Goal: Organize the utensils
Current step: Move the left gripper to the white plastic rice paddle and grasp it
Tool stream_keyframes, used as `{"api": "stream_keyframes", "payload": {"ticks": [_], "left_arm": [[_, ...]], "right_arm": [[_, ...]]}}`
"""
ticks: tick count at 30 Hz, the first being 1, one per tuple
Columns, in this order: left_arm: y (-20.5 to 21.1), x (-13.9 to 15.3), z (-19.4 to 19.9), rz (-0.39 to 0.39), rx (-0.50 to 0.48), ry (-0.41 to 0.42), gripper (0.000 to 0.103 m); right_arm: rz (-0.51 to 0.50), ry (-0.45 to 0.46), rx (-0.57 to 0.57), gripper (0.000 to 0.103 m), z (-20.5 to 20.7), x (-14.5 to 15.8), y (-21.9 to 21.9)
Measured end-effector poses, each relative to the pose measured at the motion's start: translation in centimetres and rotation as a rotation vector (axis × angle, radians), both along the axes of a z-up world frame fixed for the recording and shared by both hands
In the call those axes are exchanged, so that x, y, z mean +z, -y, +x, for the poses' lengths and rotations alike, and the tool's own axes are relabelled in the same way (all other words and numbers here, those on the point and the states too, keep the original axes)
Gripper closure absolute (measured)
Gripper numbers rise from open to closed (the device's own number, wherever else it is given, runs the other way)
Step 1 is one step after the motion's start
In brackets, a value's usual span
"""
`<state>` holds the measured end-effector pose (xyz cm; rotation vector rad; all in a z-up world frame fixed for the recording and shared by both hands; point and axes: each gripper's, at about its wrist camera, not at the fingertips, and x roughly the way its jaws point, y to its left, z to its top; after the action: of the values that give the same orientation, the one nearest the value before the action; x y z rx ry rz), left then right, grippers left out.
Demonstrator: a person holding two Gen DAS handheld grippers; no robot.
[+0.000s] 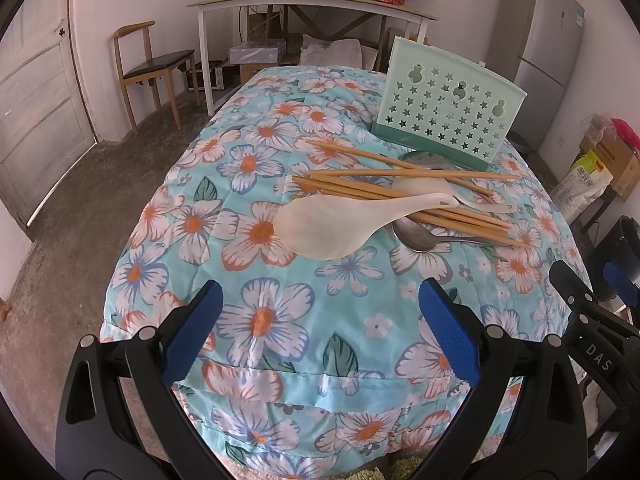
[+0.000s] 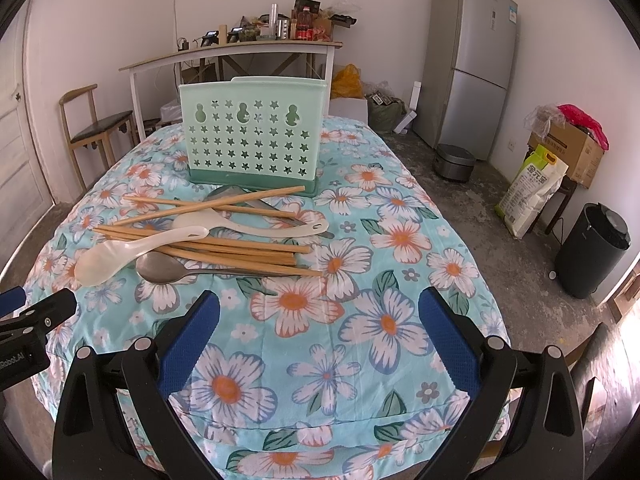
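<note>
A mint green utensil holder with star holes stands upright on the floral tablecloth. In front of it lies a pile: several wooden chopsticks, a large white rice paddle, a second white spoon and a metal spoon. My left gripper is open and empty, near the table's front edge, short of the paddle. My right gripper is open and empty, to the right of the pile.
The right gripper shows at the right edge of the left wrist view; the left gripper shows at the left edge of the right wrist view. A wooden chair, a desk, a fridge and boxes stand around the table.
</note>
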<state>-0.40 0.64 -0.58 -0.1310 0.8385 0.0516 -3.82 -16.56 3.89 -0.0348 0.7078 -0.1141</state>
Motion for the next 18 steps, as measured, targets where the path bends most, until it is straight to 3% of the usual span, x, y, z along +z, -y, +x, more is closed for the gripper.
{"api": "stream_keyframes", "payload": {"ticks": [6, 12, 18], "left_arm": [[0.1, -0.9, 1.2, -0.024, -0.002, -0.031, 0.008], [-0.8, -1.7, 2.3, -0.039, 0.026, -0.009, 0.008], [-2.9, -2.9, 3.6, -0.133, 0.035, -0.009, 0.008]], "right_arm": [[0.004, -0.03, 0.007, 0.006, 0.7, -0.8, 0.2], [0.015, -0.08, 0.022, 0.006, 1.8, -2.2, 0.1], [0.031, -0.132, 0.047, 0.006, 2.9, -3.8, -0.2]]}}
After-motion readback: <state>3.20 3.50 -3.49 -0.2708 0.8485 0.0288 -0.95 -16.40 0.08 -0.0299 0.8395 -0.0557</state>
